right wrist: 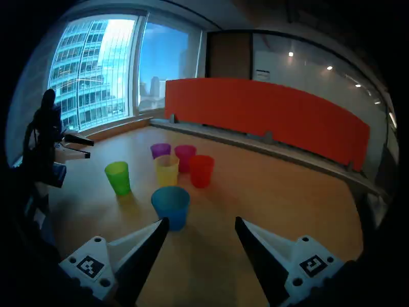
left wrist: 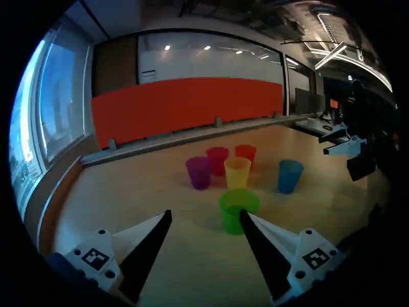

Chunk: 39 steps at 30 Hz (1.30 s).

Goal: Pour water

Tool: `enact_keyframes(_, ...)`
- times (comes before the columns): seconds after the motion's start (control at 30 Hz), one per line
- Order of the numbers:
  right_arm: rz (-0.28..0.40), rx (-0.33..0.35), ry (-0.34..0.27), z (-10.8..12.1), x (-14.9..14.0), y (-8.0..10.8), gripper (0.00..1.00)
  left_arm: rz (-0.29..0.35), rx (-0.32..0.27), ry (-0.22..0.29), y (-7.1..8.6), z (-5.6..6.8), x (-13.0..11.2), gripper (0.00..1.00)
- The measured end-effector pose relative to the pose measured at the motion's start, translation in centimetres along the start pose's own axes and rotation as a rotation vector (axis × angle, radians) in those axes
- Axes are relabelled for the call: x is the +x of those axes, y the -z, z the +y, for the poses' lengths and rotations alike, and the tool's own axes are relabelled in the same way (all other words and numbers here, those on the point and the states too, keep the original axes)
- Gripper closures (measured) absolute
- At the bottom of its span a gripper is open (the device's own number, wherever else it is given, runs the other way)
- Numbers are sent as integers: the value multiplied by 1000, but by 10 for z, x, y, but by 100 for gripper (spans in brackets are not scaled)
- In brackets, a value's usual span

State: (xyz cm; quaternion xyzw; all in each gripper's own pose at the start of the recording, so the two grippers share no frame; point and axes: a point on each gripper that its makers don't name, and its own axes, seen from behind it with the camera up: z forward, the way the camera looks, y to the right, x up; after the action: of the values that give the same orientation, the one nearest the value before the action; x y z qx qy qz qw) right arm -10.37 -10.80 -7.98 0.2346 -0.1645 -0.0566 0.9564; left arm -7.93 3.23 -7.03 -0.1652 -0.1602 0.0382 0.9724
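Note:
Several plastic cups stand upright on a wooden table (left wrist: 153, 204). In the left gripper view the green cup (left wrist: 238, 210) is nearest, just beyond my open left gripper (left wrist: 205, 219); behind it stand the yellow cup (left wrist: 237, 172), purple cup (left wrist: 199, 172), pink cup (left wrist: 218, 160), orange-red cup (left wrist: 246, 153) and blue cup (left wrist: 290, 175). In the right gripper view the blue cup (right wrist: 171, 206) stands just ahead of my open right gripper (right wrist: 201, 225), with the green cup (right wrist: 118, 177), yellow cup (right wrist: 166, 170), purple cup (right wrist: 160, 150), pink cup (right wrist: 184, 157) and orange-red cup (right wrist: 201, 170) farther off. Nothing is held.
An orange partition (left wrist: 184, 105) runs along the table's far edge. Large windows (right wrist: 92, 71) line one side. The other gripper (left wrist: 347, 148) hovers at the table's right edge in the left gripper view, and the other gripper (right wrist: 71, 140) appears at far left in the right gripper view.

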Motion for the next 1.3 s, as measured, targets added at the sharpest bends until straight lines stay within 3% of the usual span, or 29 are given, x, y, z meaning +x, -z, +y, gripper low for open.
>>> enact_keyframes(0.17,58,-74,-25,15,13,6,0,89,87,16,7,-14,20,2)
enact_keyframes(0.4,140,-204,-51,43,30,14,0,181,188,-5,21,-28,45,2)
enact_keyframes(0.8,290,-391,-111,75,55,23,0,270,313,52,24,-51,56,1)
enact_keyframes(1.07,357,-480,-173,91,61,28,0,289,339,91,13,-57,57,2)
enact_keyframes(1.3,370,-535,-182,101,54,31,0,299,337,114,4,-60,57,1)
